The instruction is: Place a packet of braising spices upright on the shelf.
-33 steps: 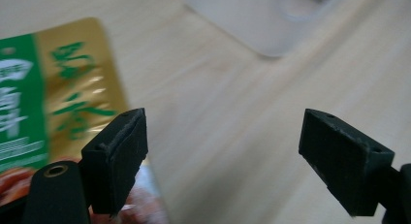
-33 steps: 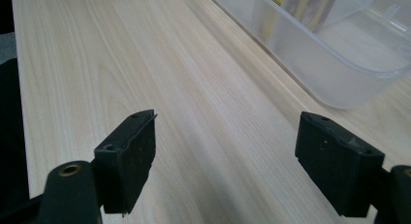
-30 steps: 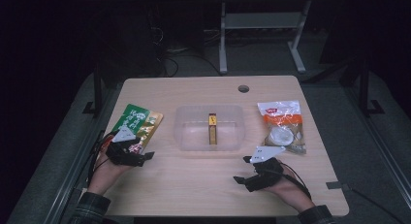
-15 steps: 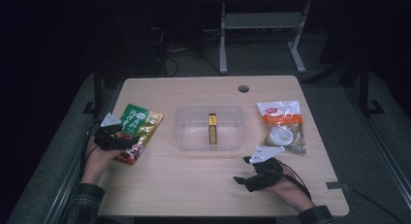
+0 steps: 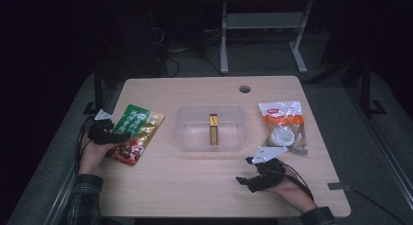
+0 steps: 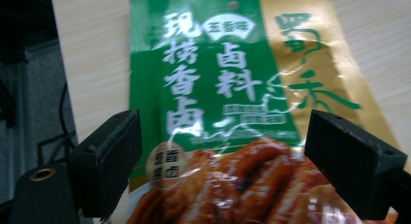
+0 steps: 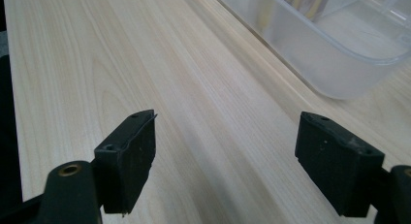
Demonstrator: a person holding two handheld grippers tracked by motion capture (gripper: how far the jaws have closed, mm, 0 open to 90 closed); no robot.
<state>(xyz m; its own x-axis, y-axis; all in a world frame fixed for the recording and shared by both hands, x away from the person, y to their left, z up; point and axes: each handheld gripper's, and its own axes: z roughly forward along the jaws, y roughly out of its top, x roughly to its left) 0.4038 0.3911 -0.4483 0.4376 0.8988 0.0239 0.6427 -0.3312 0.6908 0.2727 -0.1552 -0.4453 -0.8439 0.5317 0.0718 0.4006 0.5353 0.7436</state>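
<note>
I hold my left gripper point(image 6: 223, 166) over the glossy green-and-gold food pouch point(image 6: 242, 103), jaws spread wide; my right gripper point(image 7: 225, 161) rests wide apart above the pale wooden table point(image 7: 97, 64).

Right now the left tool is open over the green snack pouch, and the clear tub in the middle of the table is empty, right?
Not quite. The clear tub is not empty: the high view shows a small yellow packet in it. The rest holds: the left tool is open over the green snack pouch.

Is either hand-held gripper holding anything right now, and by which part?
Nothing is held. The left hand-held gripper has open jaws straddling the green sauce packet; the right hand-held gripper is open over bare table.
</note>
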